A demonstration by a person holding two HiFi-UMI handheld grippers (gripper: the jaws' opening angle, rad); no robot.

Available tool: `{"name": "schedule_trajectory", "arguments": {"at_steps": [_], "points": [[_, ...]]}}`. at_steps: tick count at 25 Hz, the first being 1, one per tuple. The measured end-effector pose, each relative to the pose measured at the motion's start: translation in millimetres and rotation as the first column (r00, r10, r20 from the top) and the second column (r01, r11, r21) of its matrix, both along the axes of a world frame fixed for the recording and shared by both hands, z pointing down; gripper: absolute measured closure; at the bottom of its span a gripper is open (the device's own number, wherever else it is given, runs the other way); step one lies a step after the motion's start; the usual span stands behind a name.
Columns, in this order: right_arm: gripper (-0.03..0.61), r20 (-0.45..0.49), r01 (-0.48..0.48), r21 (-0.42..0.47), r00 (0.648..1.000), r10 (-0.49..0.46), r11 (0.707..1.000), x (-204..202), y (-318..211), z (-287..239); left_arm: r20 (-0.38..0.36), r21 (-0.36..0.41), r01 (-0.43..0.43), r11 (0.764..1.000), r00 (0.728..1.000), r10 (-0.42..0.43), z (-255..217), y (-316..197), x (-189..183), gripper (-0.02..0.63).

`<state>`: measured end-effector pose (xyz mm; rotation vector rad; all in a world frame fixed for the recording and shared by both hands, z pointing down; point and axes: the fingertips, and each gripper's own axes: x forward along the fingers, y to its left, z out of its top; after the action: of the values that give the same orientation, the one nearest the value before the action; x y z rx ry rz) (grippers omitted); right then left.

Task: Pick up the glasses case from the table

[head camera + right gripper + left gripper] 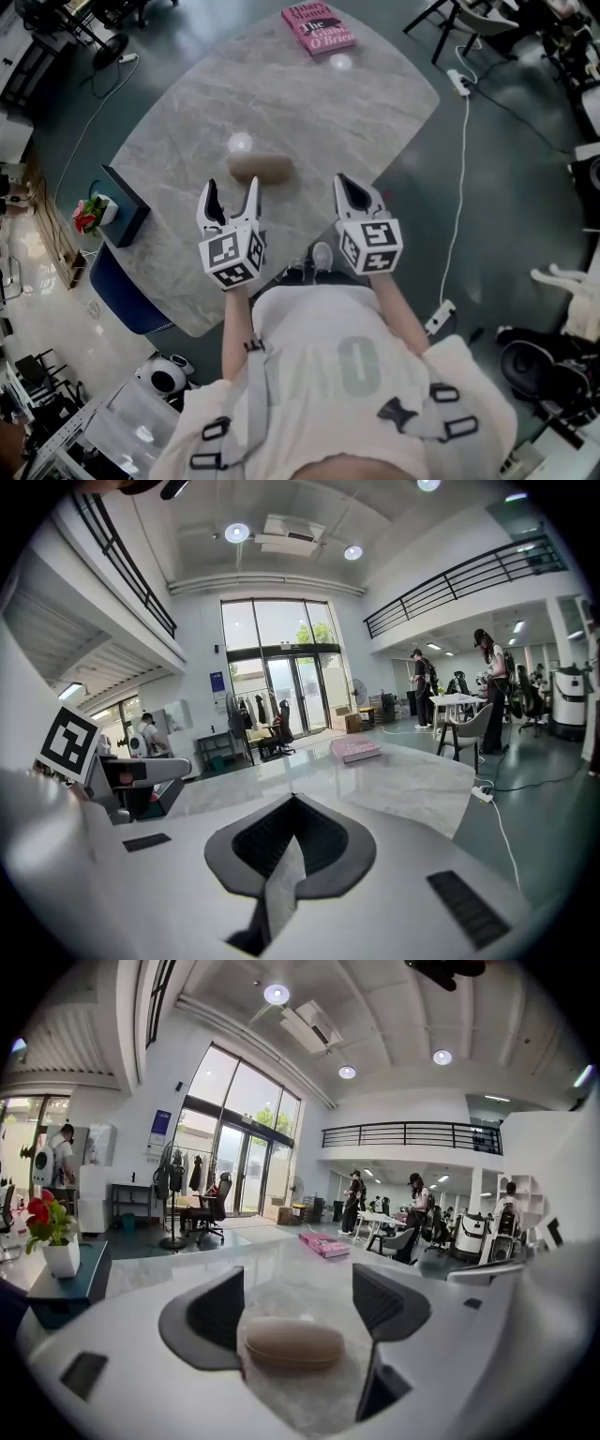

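One pink book [318,28] reads "O'Brien" beyond the glasses case [261,168].

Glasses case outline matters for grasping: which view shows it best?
Left gripper view: the tan glasses case lies close, framed by the open jaws. Head view shows it small; right gripper view doesn't show it.

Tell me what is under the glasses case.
The glasses case lies directly on the grey marble table; nothing else shows around its edge. The spot beneath the case itself is covered, so anything thin there cannot be seen.
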<state>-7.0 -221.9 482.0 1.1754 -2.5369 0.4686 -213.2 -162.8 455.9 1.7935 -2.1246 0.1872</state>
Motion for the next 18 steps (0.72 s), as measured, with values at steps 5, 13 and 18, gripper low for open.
{"name": "schedule_trajectory", "arguments": {"at_steps": [5,13,18], "points": [[0.577,0.005,0.009,-0.008,1.000,-0.009,1.000,-0.7,-0.5,-0.5,0.270,-0.124,-0.281,0.952,0.913,0.305,-16.4,-17.8,22.2,0.273],[0.577,0.008,0.030,-0.038,1.000,-0.030,0.999,-2.8,2.3,5.5,0.322,-0.530,-0.616,0.583,0.489,0.810,10.9,-40.8,50.8,0.275],[0.577,0.013,0.023,-0.065,1.000,-0.022,0.998,-2.6,5.7,13.7,0.246,-0.738,-0.591,0.326,0.214,0.945,52.8,-45.5,45.2,0.275]]}}
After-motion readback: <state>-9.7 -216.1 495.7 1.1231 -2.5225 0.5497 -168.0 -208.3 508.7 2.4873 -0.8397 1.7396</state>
